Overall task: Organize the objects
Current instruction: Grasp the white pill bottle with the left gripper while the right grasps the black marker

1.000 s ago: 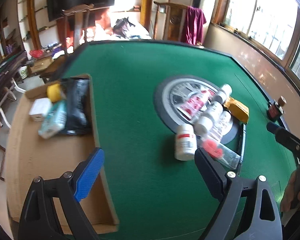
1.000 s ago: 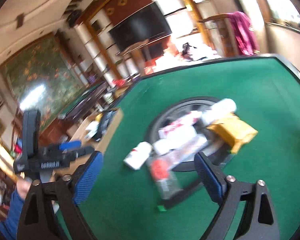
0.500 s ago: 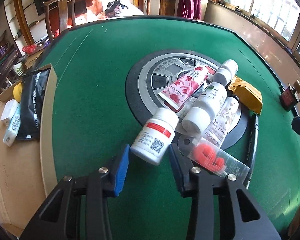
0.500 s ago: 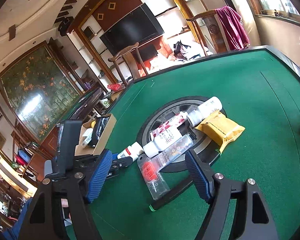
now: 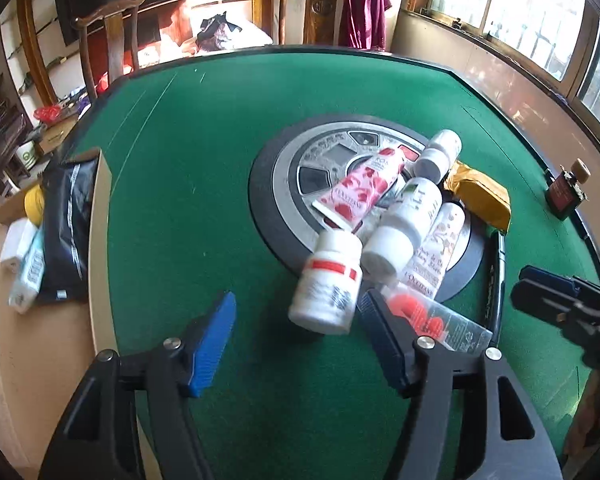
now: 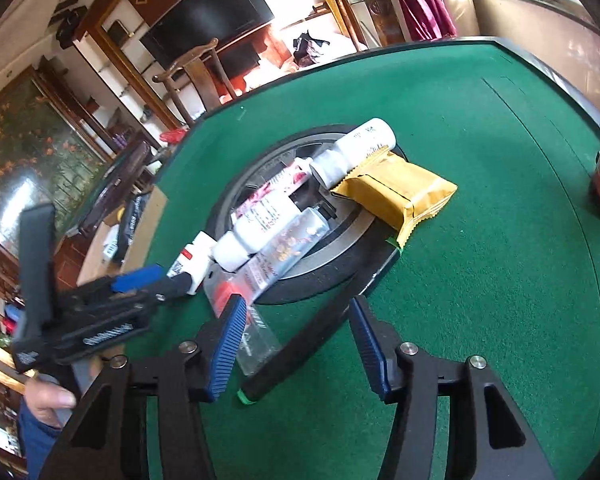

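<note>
Left wrist view — left gripper (image 5: 296, 334) wide open, gripping nothing.
White pill bottle (image 5: 327, 282) lies just ahead, nearer its right finger — right gripper (image 6: 298, 336) also open, empty.

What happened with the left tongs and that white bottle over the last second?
The left tongs moved in on the white bottle, narrowed beside it, then spread open again; the bottle looks blurred, not gripped. The right tongs dipped toward the black pen, open throughout. The tubes and cardboard box stayed put.
</note>
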Demonstrator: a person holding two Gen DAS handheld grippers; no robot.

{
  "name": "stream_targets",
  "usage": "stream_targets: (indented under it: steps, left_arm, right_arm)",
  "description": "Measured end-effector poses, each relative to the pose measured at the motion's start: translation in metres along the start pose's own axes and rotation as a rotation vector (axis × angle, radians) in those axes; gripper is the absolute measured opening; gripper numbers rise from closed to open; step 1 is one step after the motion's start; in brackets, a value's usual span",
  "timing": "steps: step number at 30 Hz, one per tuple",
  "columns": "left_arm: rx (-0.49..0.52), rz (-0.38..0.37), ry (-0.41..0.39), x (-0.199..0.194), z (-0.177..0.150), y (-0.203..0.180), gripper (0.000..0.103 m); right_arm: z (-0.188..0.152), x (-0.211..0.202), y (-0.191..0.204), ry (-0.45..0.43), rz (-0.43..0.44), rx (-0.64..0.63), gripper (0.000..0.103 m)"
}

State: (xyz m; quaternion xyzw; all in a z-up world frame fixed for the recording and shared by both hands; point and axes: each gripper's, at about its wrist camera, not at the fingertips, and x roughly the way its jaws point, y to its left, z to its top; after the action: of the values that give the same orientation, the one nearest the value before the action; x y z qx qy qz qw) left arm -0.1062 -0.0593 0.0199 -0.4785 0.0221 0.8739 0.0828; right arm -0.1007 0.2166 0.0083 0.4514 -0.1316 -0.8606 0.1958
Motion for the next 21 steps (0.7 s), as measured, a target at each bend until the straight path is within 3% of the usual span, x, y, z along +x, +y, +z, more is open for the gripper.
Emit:
stream_targets:
  steps: [5,7,8,9,13,16,21]
  left_arm:
    - [0.029,0.019,0.037,0.019,0.019,-0.007,0.065]
    - [0.022,0.020,0.035,0.025,0.020,-0.009,0.062]
    - [0.015,0.016,0.037,0.027,0.022,-0.010,0.055]
    - [0.007,0.012,0.047,0.029,0.021,-0.009,0.033]
    - [-0.004,0.049,0.036,0.028,0.014,-0.007,0.033]
    - [-0.023,0.039,0.013,0.025,0.008,-0.003,0.033]
    - [-0.044,0.017,-0.003,0.022,0.004,0.004,0.033]
  right_arm:
    - [-0.002,0.016,0.005,0.028,-0.067,-0.027,0.058]
    - [-0.005,0.022,0.010,0.036,-0.104,-0.077,0.052]
    - [-0.006,0.025,0.012,0.045,-0.124,-0.105,0.043]
    - [-0.007,0.026,0.014,0.041,-0.149,-0.142,0.031]
    - [-0.008,0.017,0.007,0.060,-0.207,-0.220,0.017]
    - [-0.005,0.009,-0.010,0.069,-0.206,-0.195,0.015]
    - [-0.003,0.008,-0.005,0.054,-0.151,-0.181,0.015]
